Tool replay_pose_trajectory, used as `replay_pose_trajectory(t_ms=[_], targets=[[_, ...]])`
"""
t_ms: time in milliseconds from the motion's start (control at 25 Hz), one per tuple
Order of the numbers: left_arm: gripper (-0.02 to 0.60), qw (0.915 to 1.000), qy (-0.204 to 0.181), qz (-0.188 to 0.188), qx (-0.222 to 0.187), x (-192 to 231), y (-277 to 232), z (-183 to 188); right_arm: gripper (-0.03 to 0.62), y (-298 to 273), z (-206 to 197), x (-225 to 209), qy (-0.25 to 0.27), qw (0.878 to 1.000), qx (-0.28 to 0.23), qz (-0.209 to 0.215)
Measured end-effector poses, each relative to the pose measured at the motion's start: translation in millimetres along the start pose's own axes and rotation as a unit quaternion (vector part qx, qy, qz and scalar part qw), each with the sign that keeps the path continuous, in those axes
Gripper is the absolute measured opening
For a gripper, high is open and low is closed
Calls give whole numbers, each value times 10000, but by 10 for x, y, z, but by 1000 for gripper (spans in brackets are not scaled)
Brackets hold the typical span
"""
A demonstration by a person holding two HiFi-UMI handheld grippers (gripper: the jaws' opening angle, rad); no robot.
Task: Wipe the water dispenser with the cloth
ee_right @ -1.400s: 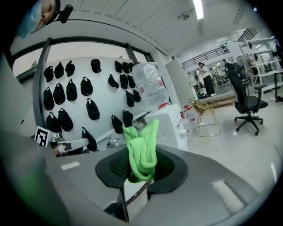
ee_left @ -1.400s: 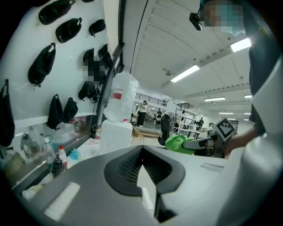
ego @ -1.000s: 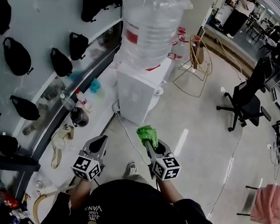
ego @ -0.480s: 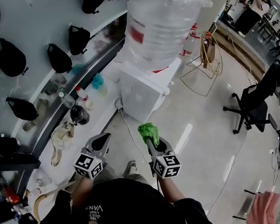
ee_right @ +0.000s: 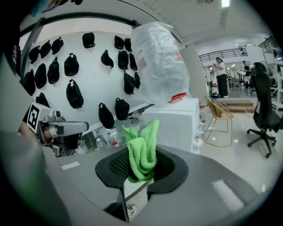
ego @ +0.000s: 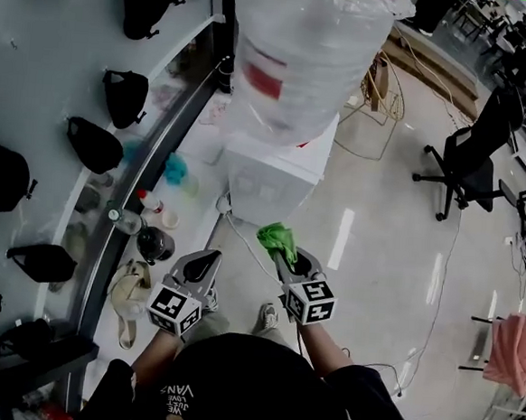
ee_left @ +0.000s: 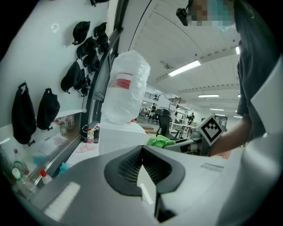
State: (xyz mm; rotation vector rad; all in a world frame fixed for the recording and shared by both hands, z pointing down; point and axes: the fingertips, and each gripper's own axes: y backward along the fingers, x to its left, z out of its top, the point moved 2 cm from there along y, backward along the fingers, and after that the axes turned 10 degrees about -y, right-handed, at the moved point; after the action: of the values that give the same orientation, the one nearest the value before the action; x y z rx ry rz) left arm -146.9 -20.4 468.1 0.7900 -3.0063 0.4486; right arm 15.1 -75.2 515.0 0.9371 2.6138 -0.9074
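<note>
One green cloth (ego: 278,239) sits pinched in the right gripper (ego: 283,254) just below the white water dispenser (ego: 275,174) at upper middle (left gripper (ego: 200,266) is squeezed closed, empty), so reach up, press flat, rub slowly.

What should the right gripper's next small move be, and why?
Likely advance the right gripper toward the water dispenser: its jaws are shut on the green cloth, which hangs in front of the white cabinet, not yet touching it.

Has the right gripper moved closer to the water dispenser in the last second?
Yes, a little: the right gripper has carried the green cloth forward, toward the water dispenser.
</note>
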Motion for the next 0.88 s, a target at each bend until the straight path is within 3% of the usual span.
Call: replay_pose_trajectory(t_ms=[440,880], targets=[[2,9984,-53,-553,54,694,107,-205,94,-1307,314,393,626,9975,50,-312],[2,9991,187,-261,283,982,301,-477,94,-2288,731,473,1588,9860,181,-471]])
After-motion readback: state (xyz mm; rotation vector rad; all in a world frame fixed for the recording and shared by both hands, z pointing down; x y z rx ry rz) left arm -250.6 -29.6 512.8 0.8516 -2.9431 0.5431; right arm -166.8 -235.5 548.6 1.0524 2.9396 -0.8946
